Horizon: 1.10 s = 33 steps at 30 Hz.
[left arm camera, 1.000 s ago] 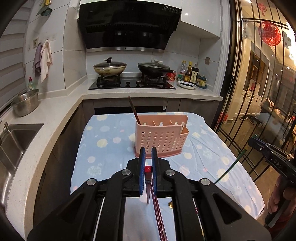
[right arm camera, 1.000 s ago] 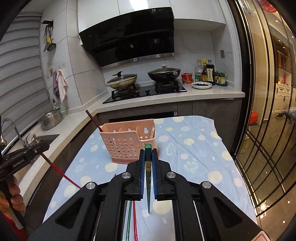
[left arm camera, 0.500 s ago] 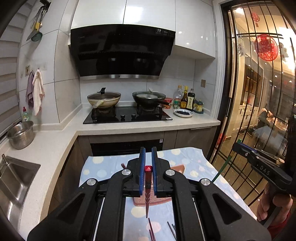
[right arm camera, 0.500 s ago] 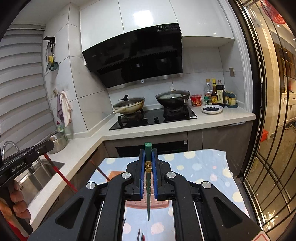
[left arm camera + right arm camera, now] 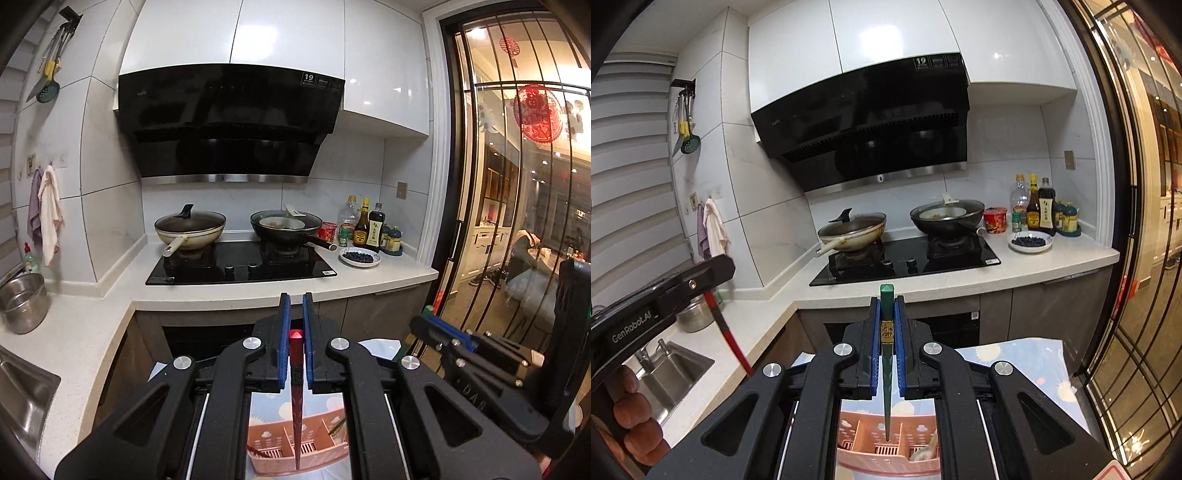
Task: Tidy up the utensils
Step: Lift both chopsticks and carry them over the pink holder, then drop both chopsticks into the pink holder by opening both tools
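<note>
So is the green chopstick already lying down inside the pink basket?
No, the right gripper holds the green chopstick upright, its tip just above the pink basket.

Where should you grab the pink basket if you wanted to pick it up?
Best guess: pinch the pink basket by its top rim, coming straight down from above. It stands upright and open-topped, and its thin wall fits between two fingers. Choose a stretch away from the dividers.
</note>
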{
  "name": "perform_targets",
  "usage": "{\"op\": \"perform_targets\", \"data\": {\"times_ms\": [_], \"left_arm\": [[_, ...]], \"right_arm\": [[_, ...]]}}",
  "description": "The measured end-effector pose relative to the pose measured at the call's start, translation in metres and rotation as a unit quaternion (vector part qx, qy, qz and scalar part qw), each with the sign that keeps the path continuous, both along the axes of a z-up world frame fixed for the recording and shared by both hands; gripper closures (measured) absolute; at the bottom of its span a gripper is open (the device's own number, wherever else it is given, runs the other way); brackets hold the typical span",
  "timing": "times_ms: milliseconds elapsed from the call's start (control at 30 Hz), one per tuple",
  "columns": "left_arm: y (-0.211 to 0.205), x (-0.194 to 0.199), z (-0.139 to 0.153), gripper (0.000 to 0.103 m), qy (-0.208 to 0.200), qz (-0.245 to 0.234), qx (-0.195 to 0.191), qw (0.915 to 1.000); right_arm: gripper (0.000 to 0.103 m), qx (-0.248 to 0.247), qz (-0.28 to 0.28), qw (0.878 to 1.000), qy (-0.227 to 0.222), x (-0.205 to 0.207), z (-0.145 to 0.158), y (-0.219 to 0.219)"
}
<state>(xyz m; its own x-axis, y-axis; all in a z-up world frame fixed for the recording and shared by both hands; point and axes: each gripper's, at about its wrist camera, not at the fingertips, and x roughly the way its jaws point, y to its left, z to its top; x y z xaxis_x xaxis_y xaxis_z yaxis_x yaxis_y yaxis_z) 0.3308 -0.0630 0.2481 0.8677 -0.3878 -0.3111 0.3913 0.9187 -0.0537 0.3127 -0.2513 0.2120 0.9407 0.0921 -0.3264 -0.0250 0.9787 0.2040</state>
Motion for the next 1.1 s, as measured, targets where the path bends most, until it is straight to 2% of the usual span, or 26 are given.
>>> {"op": "perform_targets", "data": {"times_ms": [467, 600, 633, 667, 700, 767, 1000, 1100], "left_arm": [[-0.023, 0.042, -0.059, 0.096, 0.062, -0.012, 0.016, 0.9979], [-0.018, 0.04, -0.071, 0.094, 0.073, -0.002, 0.017, 0.9972], [-0.015, 0.039, -0.073, 0.092, 0.078, -0.001, 0.014, 0.9969], [-0.012, 0.038, -0.074, 0.081, 0.08, 0.004, 0.011, 0.9967], [-0.009, 0.036, -0.074, 0.067, 0.081, 0.012, 0.01, 0.9966], [-0.002, 0.028, -0.078, 0.054, 0.076, 0.029, 0.01, 0.9966], [0.022, -0.004, -0.095, 0.044, 0.085, 0.043, 0.017, 0.9953], [0.034, -0.024, -0.106, 0.043, 0.092, 0.047, 0.023, 0.9944]], "right_arm": [[0.096, -0.011, 0.011, 0.998, 0.062, 0.037, -0.064, 0.013], [0.085, -0.007, -0.007, 0.998, 0.067, 0.031, -0.075, 0.008], [0.084, -0.003, -0.009, 0.998, 0.068, 0.028, -0.076, 0.006], [0.083, -0.001, -0.01, 0.998, 0.069, 0.025, -0.077, 0.005], [0.08, 0.001, -0.012, 0.998, 0.069, 0.022, -0.078, 0.004], [0.078, 0.004, -0.016, 0.998, 0.067, 0.013, -0.079, 0.002], [0.075, -0.002, -0.02, 0.997, 0.07, -0.027, -0.084, 0.002], [0.075, -0.004, -0.018, 0.997, 0.079, -0.048, -0.092, 0.004]]}}
